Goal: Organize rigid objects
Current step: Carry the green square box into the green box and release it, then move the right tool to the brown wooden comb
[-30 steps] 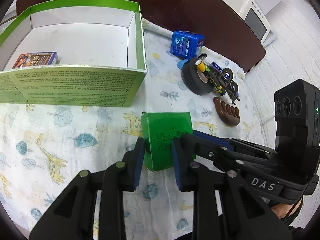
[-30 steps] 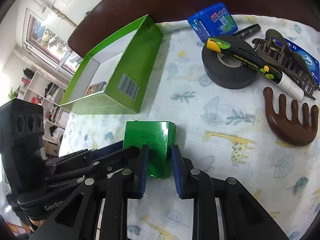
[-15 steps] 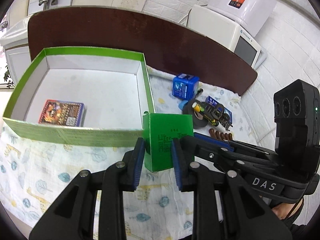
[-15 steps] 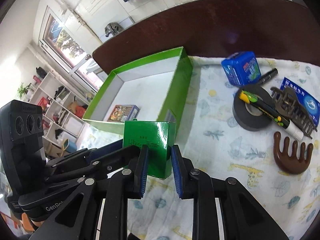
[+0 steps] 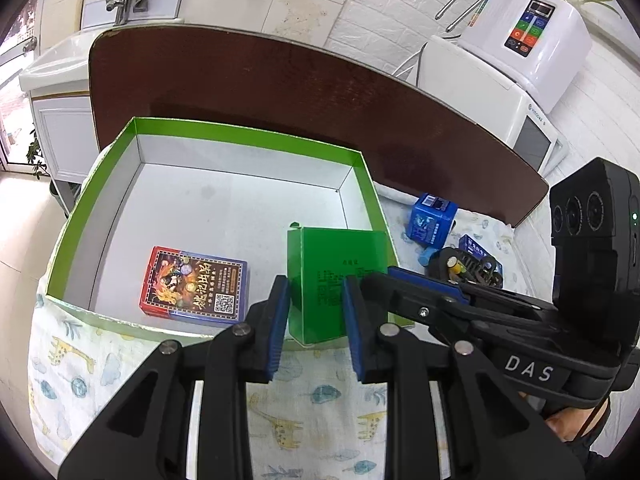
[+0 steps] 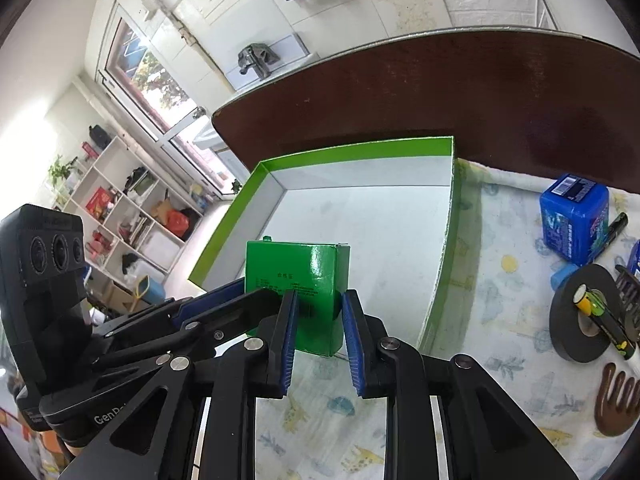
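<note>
One small green box, upright, clamped at once by two grippers: left gripper pinching its sides from one direction, right gripper from another, blue pads pressed flat against the cardboard. Held in the air above the near wall of one large green tray with white inside, low edge of the box roughly level with the tray's near rim in the left wrist view. Inside the tray, one card pack lying flat near the front left corner, well apart from the far and right walls; wide bare white floor behind and to its right.

Outside the tray's right wall, on the animal-print cloth over the tabletop: one blue tin, one black pen just beside it, one black tape roll with one yellow-green marker lying across it, one brown comb nearer the front. Open strip of cloth between tray wall and this cluster. Dark brown tabletop edge curving behind everything.
</note>
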A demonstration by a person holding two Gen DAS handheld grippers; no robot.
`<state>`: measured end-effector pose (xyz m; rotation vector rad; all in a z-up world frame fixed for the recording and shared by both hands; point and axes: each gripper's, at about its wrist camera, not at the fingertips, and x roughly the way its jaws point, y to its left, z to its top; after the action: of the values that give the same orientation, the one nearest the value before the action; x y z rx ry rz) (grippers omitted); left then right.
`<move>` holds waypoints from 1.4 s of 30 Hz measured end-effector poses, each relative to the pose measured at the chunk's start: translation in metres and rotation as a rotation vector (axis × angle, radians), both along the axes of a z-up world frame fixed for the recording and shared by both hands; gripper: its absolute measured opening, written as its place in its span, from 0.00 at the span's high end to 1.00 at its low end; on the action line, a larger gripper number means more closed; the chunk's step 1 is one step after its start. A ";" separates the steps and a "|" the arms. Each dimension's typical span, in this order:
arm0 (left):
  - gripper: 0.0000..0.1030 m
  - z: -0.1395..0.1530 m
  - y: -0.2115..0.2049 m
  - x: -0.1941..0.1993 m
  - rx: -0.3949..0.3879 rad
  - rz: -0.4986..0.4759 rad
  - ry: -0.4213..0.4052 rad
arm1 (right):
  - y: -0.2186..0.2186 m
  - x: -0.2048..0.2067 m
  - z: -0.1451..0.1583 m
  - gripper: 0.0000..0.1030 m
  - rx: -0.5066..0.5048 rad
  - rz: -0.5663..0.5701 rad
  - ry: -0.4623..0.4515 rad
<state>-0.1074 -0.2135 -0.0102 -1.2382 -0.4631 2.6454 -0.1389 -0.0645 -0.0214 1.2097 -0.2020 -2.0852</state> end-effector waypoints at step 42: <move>0.36 0.019 0.163 0.010 -0.118 -0.222 0.059 | 0.217 0.033 0.022 0.78 0.124 -0.412 0.046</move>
<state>-0.0972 -0.0506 0.0093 -1.1653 -0.1514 2.5414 -0.1063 0.1522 0.0007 1.2732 -0.3276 -2.5101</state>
